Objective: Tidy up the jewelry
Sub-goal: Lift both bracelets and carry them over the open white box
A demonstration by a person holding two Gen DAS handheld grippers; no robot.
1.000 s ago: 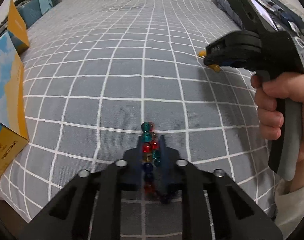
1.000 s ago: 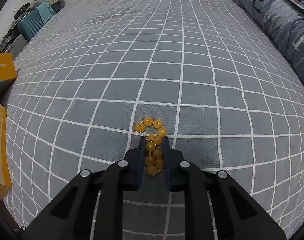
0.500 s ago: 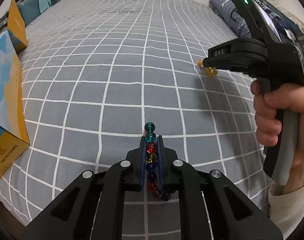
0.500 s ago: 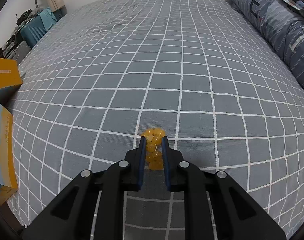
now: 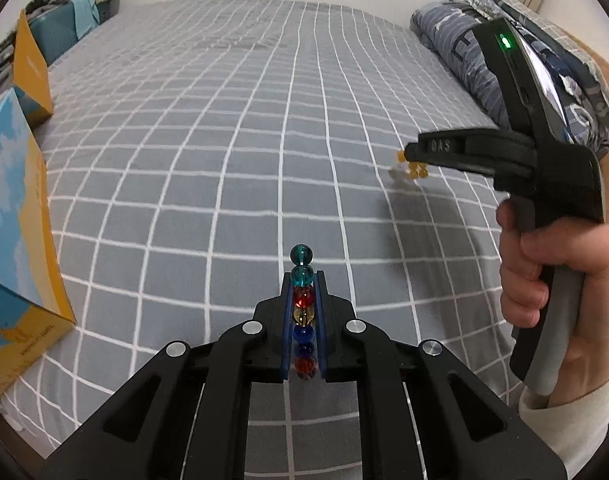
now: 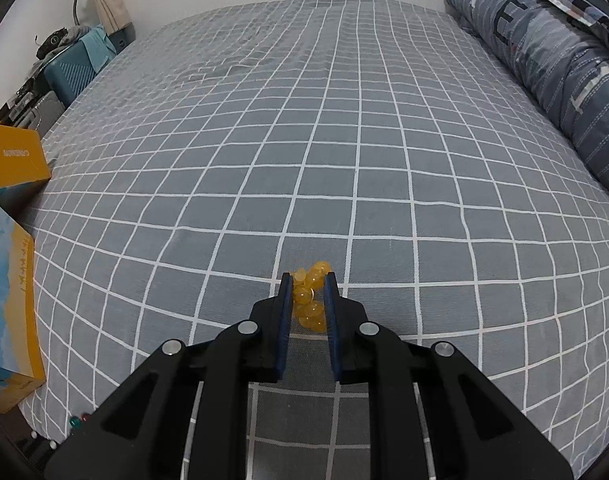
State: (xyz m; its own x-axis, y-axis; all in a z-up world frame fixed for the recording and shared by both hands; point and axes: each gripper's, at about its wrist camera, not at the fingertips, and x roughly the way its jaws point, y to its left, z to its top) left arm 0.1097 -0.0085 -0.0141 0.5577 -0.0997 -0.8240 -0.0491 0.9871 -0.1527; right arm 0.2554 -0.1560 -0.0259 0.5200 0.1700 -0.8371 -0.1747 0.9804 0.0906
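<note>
A string of coloured beads (image 5: 303, 306), teal, red, amber and blue, is pinched lengthwise in my left gripper (image 5: 303, 280), which is shut on it above the grey checked bedspread (image 5: 232, 152); two teal beads stick out past the tips. In the right wrist view my right gripper (image 6: 308, 278) is shut on a bunched yellow bead bracelet (image 6: 310, 296), held off the bedspread (image 6: 304, 140). The left wrist view also shows the right gripper (image 5: 408, 158) from the side, a hand (image 5: 544, 276) around its handle and yellow beads (image 5: 414, 170) hanging at its tip.
An open blue-and-yellow cardboard box (image 5: 12, 216) stands at the left edge of the bed, its flap (image 6: 14, 158) raised behind it. A rolled blue patterned quilt (image 6: 552, 60) lies along the right side. Teal luggage (image 6: 72, 68) and clutter sit beyond the far left corner.
Both grippers have risen off the bedspread with their beads. The coloured beads now lie in one straight line between the left jaws, and the yellow bracelet has bunched tighter and hangs free.
</note>
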